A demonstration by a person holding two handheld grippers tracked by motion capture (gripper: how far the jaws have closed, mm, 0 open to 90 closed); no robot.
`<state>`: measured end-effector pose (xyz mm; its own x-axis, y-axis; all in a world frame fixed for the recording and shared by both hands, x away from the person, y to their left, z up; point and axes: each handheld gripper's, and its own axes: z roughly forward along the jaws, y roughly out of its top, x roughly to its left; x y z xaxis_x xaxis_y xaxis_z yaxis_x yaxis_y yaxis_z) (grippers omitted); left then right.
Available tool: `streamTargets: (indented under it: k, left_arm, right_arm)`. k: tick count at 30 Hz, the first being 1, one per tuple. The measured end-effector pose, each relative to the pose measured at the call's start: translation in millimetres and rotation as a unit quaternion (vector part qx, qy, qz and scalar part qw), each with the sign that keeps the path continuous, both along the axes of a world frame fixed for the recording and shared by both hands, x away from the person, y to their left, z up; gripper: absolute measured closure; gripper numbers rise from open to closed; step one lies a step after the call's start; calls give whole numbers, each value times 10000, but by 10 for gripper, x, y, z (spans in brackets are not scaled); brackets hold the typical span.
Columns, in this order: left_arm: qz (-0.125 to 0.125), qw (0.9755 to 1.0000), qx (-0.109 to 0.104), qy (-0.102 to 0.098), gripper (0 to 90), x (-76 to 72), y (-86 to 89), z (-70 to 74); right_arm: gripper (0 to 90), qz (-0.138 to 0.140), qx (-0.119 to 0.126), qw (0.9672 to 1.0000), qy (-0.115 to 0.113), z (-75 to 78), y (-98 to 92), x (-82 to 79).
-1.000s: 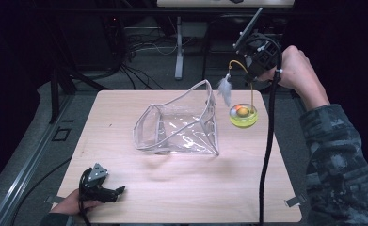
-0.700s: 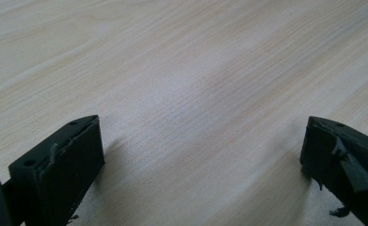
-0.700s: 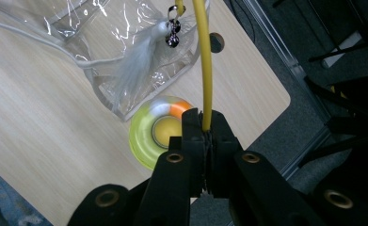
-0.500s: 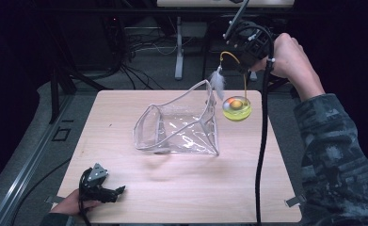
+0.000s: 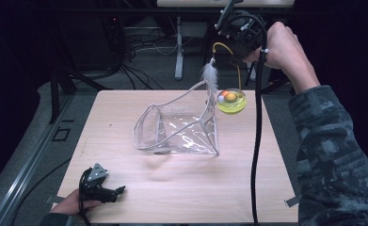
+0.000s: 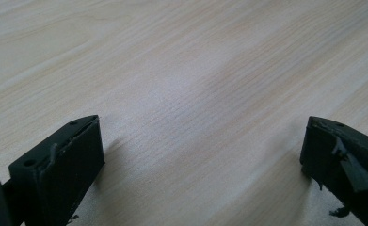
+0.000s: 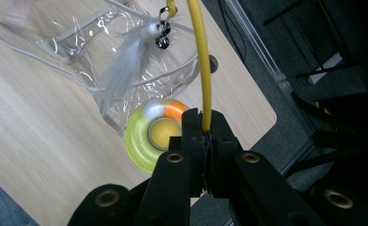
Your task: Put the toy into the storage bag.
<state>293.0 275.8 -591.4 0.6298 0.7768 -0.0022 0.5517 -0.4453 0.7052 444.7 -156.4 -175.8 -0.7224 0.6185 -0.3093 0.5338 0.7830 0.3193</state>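
pale wooden counter (image 5: 181,188): right tool (image 7: 204,123) clamped on yellow wand (image 7: 201,61), toy (image 5: 231,100) dangling just right of clear bag (image 5: 181,127); left tool (image 6: 200,150) open, empty.

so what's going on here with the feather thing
A person is lifting a cat toy with the right gripper, whose jaws are shut on the toy's yellow wire. The round yellow-green base hangs in the air beside the far right corner of a clear plastic bag on the wooden table, and a white feather dangles from the wire's other end. The left gripper rests open on the table's near left corner, holding nothing.
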Motion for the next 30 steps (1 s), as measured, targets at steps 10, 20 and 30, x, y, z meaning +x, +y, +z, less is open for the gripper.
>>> streamTargets:
  k: [10, 20, 30]
  left_arm:
    - [2, 10000, -1, 2, 0, 0, 0, 0]
    - [2, 10000, -2, 3, 0, 0, 0, 0]
    - [-2, 10000, 3, 1, 0, 0, 1, 0]
  right_arm:
    - [885, 106, 110, 9999, -73, 59, 139, 41]
    - [885, 155, 184, 9996, -131, 100, 287, 87]
    - [885, 307, 150, 9994, -69, 92, 489, 133]
